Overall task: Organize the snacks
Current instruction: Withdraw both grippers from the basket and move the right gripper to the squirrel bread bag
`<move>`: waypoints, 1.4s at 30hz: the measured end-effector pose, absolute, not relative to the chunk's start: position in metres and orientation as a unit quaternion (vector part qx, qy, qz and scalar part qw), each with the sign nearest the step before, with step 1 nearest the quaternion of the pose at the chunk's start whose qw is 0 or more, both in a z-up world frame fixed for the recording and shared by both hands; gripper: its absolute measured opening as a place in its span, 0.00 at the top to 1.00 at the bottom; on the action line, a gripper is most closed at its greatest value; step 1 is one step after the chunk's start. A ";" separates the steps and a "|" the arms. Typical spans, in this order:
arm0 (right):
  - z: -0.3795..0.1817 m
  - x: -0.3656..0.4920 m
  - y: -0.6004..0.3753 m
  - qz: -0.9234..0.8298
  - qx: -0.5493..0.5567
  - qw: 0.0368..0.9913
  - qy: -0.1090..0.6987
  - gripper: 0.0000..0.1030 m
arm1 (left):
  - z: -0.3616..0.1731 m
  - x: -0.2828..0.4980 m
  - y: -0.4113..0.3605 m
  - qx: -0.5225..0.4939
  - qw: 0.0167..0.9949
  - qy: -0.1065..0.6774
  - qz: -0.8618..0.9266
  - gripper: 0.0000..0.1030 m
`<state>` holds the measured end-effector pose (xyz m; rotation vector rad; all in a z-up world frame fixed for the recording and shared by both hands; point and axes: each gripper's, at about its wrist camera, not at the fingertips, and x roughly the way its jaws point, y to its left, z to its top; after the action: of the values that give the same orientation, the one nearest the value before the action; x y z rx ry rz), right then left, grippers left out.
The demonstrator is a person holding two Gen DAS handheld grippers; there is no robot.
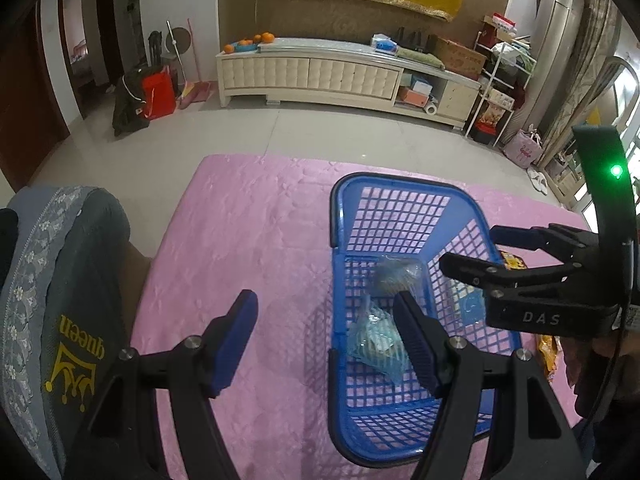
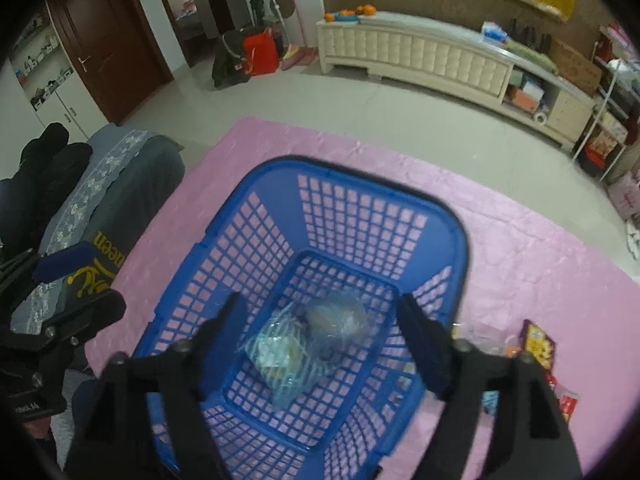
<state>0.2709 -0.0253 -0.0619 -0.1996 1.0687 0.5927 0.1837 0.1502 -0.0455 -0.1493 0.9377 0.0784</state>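
A blue basket (image 2: 452, 216) stands on a pink cloth (image 1: 248, 216) spread over the desk. Two snack packs lie on the basket floor: a pale blue striped pack (image 2: 280, 360) toward the near side and a clear pack (image 2: 340, 320) with something grey-brown inside, just beyond it and touching or overlapping it. The clear pack is blurred, so its contents cannot be made out.

The left gripper (image 1: 326, 340) hangs over the near left corner of the basket with its fingers wide apart and nothing between them; one finger (image 1: 236, 328) is over the cloth outside the basket, the other over the basket floor beside the striped pack.

The right gripper (image 2: 320, 344) hovers above the basket's middle, fingers spread wide and empty, with both packs showing in the gap between them. In the left wrist view it reaches in from the right over the basket's right rim.

More snacks lie on the cloth to the right of the basket, outside it: a dark red pack (image 2: 538, 344) with yellow print, near the basket, and a few smaller wrappers beside it, partly hidden behind the right gripper.

A grey cushion (image 1: 76, 264) with a gold crown print sits at the left edge of the cloth.
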 end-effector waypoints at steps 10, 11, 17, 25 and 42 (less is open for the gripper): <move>-0.019 0.243 -0.080 0.222 -0.060 0.846 0.482 0.17 | -0.011 0.153 0.119 -0.049 0.902 0.428 0.028 0.33; -0.014 0.241 -0.088 0.215 -0.050 0.850 0.478 0.17 | -0.007 0.150 0.115 -0.046 0.903 0.426 0.027 0.32; 0.002 0.233 -0.134 0.176 -0.004 0.862 0.476 0.17 | 0.006 0.134 0.089 -0.026 0.910 0.413 0.017 0.28; -0.009 0.229 -0.158 0.175 -0.008 0.848 0.500 0.17 | -0.007 0.145 0.065 -0.032 0.900 0.435 0.005 0.25; -0.094 0.277 -0.166 0.178 -0.021 0.796 0.578 0.17 | -0.067 0.210 0.073 -0.048 0.865 0.499 0.024 0.25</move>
<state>0.2769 -0.1662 -0.0943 -0.0441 1.2408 0.3828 0.2102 0.0734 -0.0672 -0.1009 1.0454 0.0499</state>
